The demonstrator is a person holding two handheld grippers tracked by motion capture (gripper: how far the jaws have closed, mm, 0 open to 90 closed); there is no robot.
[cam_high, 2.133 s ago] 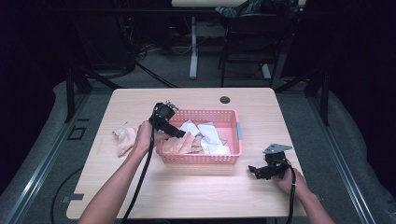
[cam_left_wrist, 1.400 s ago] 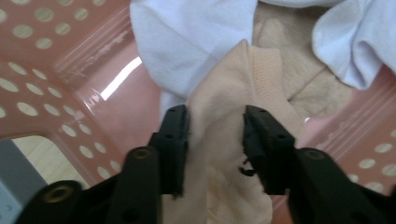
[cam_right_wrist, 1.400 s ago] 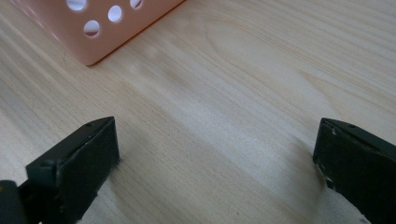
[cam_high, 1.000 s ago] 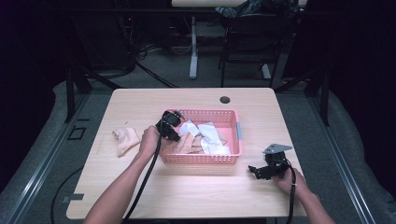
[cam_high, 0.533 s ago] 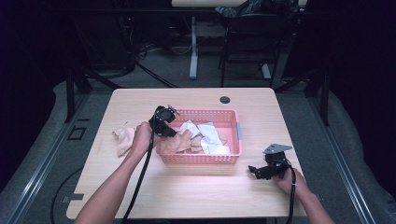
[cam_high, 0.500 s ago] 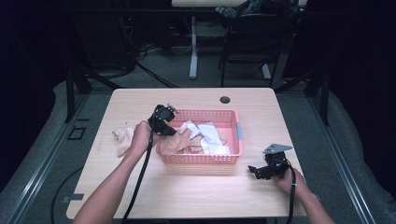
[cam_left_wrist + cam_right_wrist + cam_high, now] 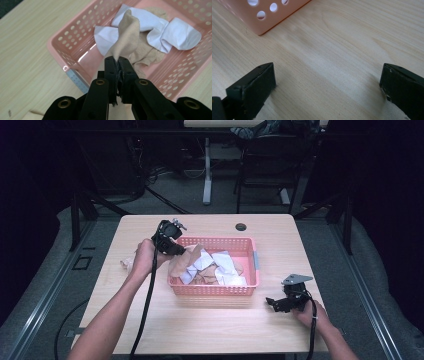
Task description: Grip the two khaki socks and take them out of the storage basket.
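A pink perforated basket (image 7: 250, 247) (image 7: 75, 52) sits mid-table with white socks (image 7: 225, 265) (image 7: 172, 33) and beige socks in it. My left gripper (image 7: 177, 247) (image 7: 117, 61) is shut on a beige sock (image 7: 182, 262) (image 7: 127, 35), which hangs from the jaws over the basket's left wall. My right gripper (image 7: 274, 303) (image 7: 327, 87) rests low on the table, right of the basket, open with bare wood between its jaws. A corner of the basket (image 7: 262, 25) lies just ahead of it.
A beige cloth piece (image 7: 127, 263) lies on the table left of the basket, partly behind my left hand. A dark round grommet (image 7: 241, 226) is set in the table's far edge. Chairs and table legs stand beyond on the dark floor.
My left gripper went down into the basket, shut on the beige sock and has lifted it back to the left wall. The right gripper has stayed put.
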